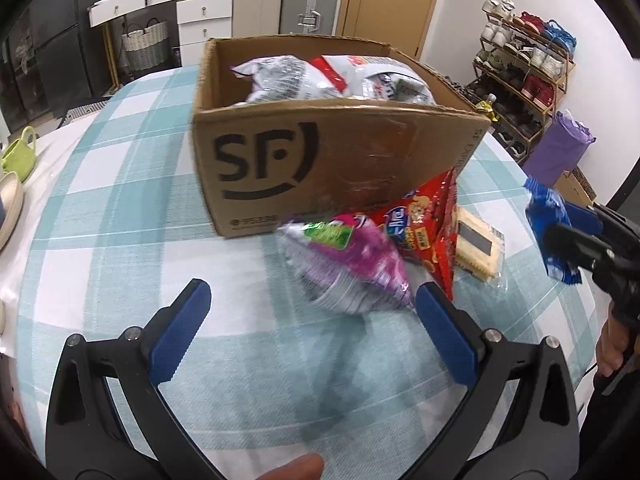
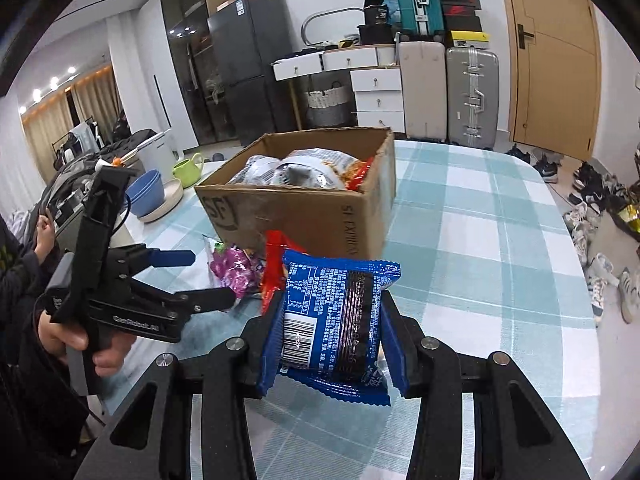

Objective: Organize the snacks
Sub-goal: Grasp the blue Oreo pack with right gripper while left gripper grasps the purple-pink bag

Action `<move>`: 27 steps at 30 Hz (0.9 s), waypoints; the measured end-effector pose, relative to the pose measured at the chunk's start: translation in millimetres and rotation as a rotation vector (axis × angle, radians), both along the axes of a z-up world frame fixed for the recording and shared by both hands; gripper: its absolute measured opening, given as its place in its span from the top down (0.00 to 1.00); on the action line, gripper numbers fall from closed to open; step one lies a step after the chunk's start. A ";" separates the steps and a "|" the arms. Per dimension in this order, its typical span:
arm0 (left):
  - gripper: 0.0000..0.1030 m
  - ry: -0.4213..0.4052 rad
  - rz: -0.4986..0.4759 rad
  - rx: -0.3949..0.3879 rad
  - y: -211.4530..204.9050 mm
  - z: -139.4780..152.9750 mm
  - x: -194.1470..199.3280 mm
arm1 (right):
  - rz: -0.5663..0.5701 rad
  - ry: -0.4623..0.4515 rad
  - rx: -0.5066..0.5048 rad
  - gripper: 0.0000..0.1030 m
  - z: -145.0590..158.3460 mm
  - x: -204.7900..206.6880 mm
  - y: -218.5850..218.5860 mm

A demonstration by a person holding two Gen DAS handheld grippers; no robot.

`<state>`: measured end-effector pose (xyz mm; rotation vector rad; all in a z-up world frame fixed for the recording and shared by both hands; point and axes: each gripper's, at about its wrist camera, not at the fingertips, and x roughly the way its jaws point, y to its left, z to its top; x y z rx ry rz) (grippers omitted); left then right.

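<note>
So the right gripper (image 2: pixel 332 344) has its blue pads clamped on both sides of a blue snack packet (image 2: pixel 336 320), held up off the checked tablecloth (image 2: pixel 500 240) just in front of the cardboard box (image 2: pixel 304 216), which already has a few bags inside. The left gripper (image 1: pixel 312 320) sits wide open with nothing in it, right behind a purple packet (image 1: pixel 352 268) lying beside a red packet (image 1: pixel 432 228) and a cracker pack (image 1: pixel 478 244) at the box's front corner

Left gripper (image 1: pixel 310 320), jaws wide apart and empty, hovers over checked tablecloth (image 1: pixel 120 240); purple snack bag (image 1: pixel 352 268) at 12 o'clock, cardboard box (image 1: pixel 320 168) beyond, right gripper (image 1: pixel 560 236) clamping blue packet (image 1: pixel 544 216) at 2 o'clock.
</note>
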<state>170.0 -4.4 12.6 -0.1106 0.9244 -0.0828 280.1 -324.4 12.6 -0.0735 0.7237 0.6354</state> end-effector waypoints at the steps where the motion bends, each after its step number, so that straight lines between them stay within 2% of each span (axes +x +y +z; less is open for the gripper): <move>1: 0.01 0.008 0.003 0.002 -1.9 -1.8 2.7 | -0.002 0.002 0.003 0.57 -0.5 1.8 0.4; 5: 0.01 0.043 -0.005 0.026 -13.7 -8.3 15.3 | -0.011 0.014 0.018 0.57 -0.6 5.2 -6.3; 11: 0.02 0.057 0.002 0.010 -20.5 -13.7 31.5 | -0.021 0.015 0.023 0.57 -1.5 3.1 -9.7; 12: 0.06 0.062 0.003 0.007 -22.4 -14.5 34.0 | -0.023 0.013 0.025 0.57 -0.2 2.0 -10.6; 14: 0.27 0.079 -0.003 -0.004 -24.5 -17.8 39.6 | -0.024 0.012 0.027 0.57 0.8 1.0 -11.5; 15: 0.32 0.089 -0.010 -0.018 -25.1 -19.7 42.7 | -0.026 0.009 0.028 0.57 1.4 0.1 -11.8; 16: 0.41 0.091 -0.015 -0.033 -22.0 -21.4 44.5 | -0.026 0.009 0.028 0.57 0.7 0.5 -11.9; 17: 0.44 0.090 -0.021 -0.049 -21.7 -22.0 46.1 | -0.025 0.010 0.027 0.57 0.6 0.5 -11.6; 27: 0.49 0.003 -0.028 -0.087 -15.2 -17.3 34.4 | -0.019 -0.008 0.027 0.57 1.0 -1.7 -8.2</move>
